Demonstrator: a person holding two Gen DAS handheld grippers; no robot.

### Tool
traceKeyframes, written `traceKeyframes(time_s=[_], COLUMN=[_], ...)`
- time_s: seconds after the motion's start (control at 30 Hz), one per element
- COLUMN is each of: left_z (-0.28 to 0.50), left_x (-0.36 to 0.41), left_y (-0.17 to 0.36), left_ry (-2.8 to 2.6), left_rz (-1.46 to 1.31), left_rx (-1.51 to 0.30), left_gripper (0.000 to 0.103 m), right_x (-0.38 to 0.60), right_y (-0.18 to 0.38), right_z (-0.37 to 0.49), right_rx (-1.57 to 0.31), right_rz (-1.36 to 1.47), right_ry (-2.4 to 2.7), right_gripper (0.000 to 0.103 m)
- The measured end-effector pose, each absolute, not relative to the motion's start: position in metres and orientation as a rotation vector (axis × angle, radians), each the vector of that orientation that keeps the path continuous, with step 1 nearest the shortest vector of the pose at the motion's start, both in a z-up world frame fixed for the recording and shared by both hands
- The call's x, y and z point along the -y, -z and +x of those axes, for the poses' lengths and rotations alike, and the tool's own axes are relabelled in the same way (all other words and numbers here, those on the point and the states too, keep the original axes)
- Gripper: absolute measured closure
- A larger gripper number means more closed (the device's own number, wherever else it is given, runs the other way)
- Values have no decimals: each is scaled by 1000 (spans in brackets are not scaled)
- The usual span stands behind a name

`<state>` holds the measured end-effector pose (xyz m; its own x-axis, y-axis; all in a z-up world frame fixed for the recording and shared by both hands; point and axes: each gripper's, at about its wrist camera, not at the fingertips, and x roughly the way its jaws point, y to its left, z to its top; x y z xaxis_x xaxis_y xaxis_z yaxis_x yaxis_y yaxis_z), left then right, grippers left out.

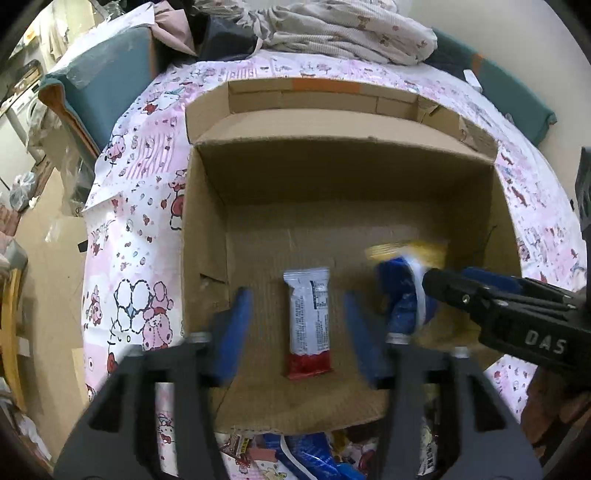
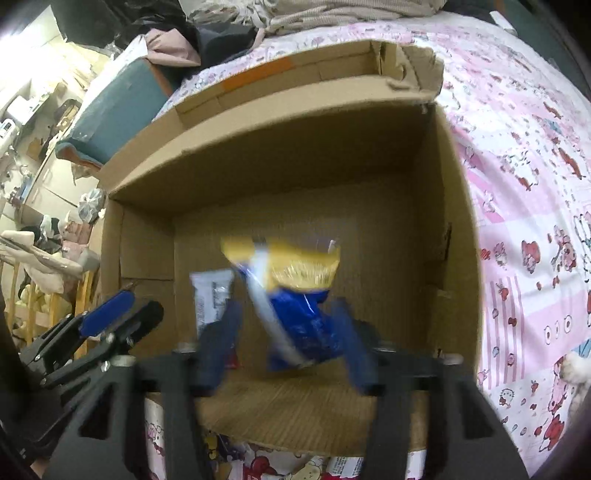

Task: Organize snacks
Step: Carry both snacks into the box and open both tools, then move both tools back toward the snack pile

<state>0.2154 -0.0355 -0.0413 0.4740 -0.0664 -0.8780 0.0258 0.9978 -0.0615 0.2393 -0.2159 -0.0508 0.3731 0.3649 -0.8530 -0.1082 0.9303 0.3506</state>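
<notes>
An open cardboard box (image 1: 207,221) (image 2: 147,240) stands on the table. On its floor lies a white and red snack bar (image 1: 308,321) (image 2: 210,295), lengthwise between the fingers of my left gripper (image 1: 299,321), which stands open and does not touch it. A blue and yellow snack bag (image 2: 295,295) (image 1: 402,284), blurred, hangs inside the box between the spread blue pads (image 2: 223,332) of my right gripper (image 2: 286,332). The pads do not press on it. The right gripper's fingers (image 1: 461,291) come in from the right in the left wrist view.
A pink cartoon-print cloth (image 1: 140,206) (image 2: 524,221) covers the table. More snack packets (image 1: 310,458) lie in front of the box's near wall. A teal chair (image 1: 110,74) and a heap of clothes (image 1: 332,26) are beyond the table.
</notes>
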Motion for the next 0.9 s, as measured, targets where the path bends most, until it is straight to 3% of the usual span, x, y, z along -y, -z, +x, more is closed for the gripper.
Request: traceKeyframes(time_s=[0.03, 0.1, 0.9], left_z=[214, 212, 141], left_x=[34, 33, -7], left_y=[39, 35, 8], left_ry=[56, 54, -12], left_rz=[-50, -59, -124], left_rx=[-1066, -1061, -1046], left_gripper=[29, 27, 27], right_x=[216, 218, 265], right_y=[47, 40, 18], right_z=[238, 236, 147], right_rx=[-1136, -1120, -1084], right_rz=[247, 240, 297], right_ry=[-306, -306, -265], right_gripper=[30, 30, 30])
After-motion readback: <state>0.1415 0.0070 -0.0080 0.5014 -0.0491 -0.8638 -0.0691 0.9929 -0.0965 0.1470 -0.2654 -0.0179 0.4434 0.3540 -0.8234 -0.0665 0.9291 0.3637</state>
